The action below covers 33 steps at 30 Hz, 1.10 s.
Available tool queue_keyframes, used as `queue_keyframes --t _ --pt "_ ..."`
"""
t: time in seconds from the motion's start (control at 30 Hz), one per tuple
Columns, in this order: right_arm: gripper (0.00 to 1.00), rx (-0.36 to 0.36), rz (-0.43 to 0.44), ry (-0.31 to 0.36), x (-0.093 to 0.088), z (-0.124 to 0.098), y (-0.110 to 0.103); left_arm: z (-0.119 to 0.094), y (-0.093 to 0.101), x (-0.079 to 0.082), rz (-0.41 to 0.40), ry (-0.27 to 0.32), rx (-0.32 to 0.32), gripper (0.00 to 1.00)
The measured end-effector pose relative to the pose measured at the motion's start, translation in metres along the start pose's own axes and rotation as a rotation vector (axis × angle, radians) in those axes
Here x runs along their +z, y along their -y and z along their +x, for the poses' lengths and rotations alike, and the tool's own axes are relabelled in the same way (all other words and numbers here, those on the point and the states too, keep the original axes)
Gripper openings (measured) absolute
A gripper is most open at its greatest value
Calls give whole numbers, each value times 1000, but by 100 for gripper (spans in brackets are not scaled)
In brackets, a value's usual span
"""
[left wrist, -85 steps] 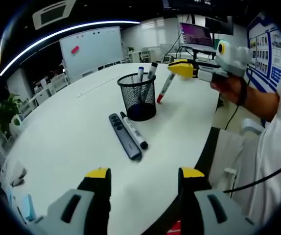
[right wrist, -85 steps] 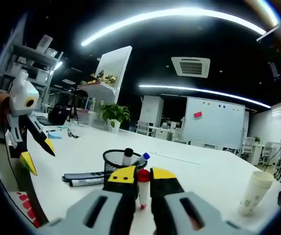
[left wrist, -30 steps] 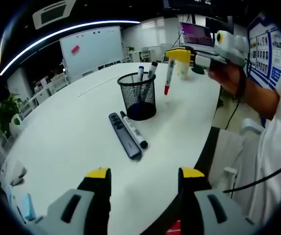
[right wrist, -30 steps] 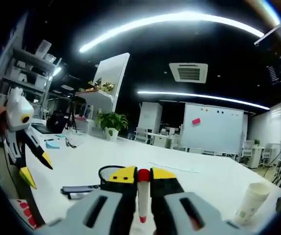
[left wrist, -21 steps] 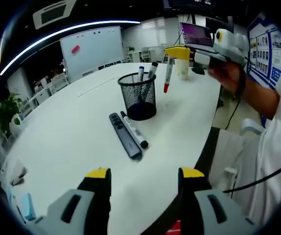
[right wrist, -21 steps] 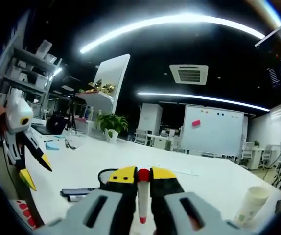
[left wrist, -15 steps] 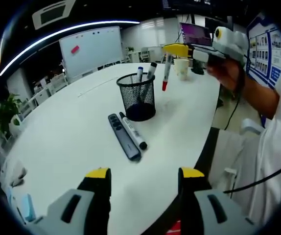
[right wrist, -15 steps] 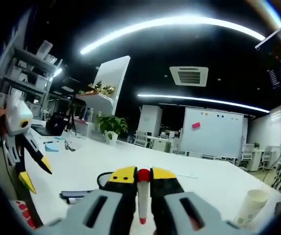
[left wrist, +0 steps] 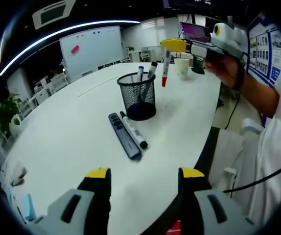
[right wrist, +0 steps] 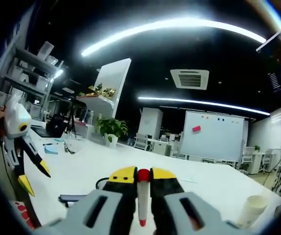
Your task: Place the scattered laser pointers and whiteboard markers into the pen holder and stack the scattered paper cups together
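A black mesh pen holder (left wrist: 139,96) stands mid-table with two markers (left wrist: 146,71) upright in it. Beside it on the white table (left wrist: 77,132) lie a dark laser pointer (left wrist: 124,137) and a black-capped whiteboard marker (left wrist: 134,131). My right gripper (left wrist: 175,45) hangs above and right of the holder, shut on a red-capped marker (left wrist: 164,73) that points down; that marker (right wrist: 141,199) sits between its jaws in the right gripper view, with the holder's rim (right wrist: 102,183) just below. My left gripper (left wrist: 141,175) is open near the table's near edge, holding nothing.
A paper cup (left wrist: 181,67) stands at the far side of the table, and a paper cup (right wrist: 250,209) is at the right gripper view's right edge. A person's arm (left wrist: 263,98) reaches in from the right. A whiteboard (left wrist: 91,49) stands behind.
My right gripper has lifted the red-capped marker and carried it left, closer above the holder, turning it more upright. The left gripper has stayed still.
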State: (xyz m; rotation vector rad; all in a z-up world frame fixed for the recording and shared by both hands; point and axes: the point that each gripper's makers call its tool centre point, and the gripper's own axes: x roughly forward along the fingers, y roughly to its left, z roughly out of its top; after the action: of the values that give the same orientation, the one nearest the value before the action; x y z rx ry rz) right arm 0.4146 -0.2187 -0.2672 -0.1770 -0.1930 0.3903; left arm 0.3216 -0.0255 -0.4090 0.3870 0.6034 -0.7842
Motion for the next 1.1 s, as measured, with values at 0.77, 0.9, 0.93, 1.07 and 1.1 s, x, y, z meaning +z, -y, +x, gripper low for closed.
queue_keyframes --t 0.77,0.9,0.93,1.07,1.1 --pt "11 -1 -16 18 14 8 6 1 0 0 3 -2 -4 55" --pt "11 1 -18 23 16 9 6 1 1 -1 4 -4 -4 55" --pt "11 2 -18 24 17 10 6 0 0 0 3 -3 -2 55" --pt "11 4 -18 28 19 12 5 -1 0 0 0 0 2 55" --pt "11 4 -18 32 21 12 5 -1 0 0 1 -1 3 55"
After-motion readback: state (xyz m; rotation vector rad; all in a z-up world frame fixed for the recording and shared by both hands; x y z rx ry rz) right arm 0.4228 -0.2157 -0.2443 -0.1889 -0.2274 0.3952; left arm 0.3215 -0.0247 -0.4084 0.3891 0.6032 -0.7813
